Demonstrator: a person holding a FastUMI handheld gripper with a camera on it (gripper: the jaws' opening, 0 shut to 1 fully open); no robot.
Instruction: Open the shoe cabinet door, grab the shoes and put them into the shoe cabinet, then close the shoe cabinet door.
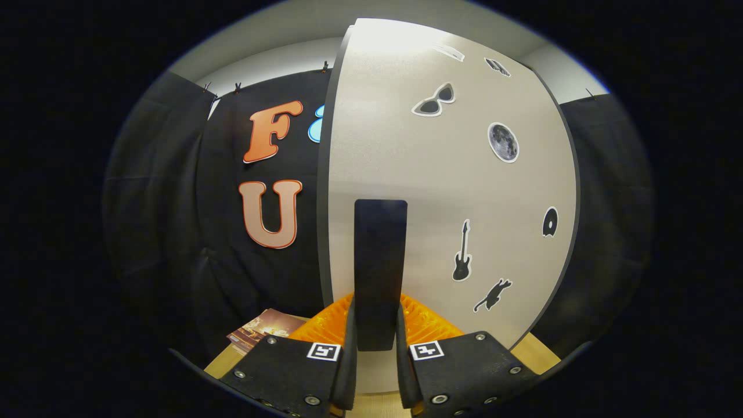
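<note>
Right between your gripper (376,325) fingers sits the door handle (380,273) of the shoe cabinet door (441,191), clamped from both sides. Yank off-axis and you'll probably slip off it.

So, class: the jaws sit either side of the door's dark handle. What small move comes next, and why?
Probably squeeze the gripper shut on the handle, then pull. The jaws flank the handle closely, and the cabinet door faces them, seemingly not yet opened; firm contact cannot be told.
</note>
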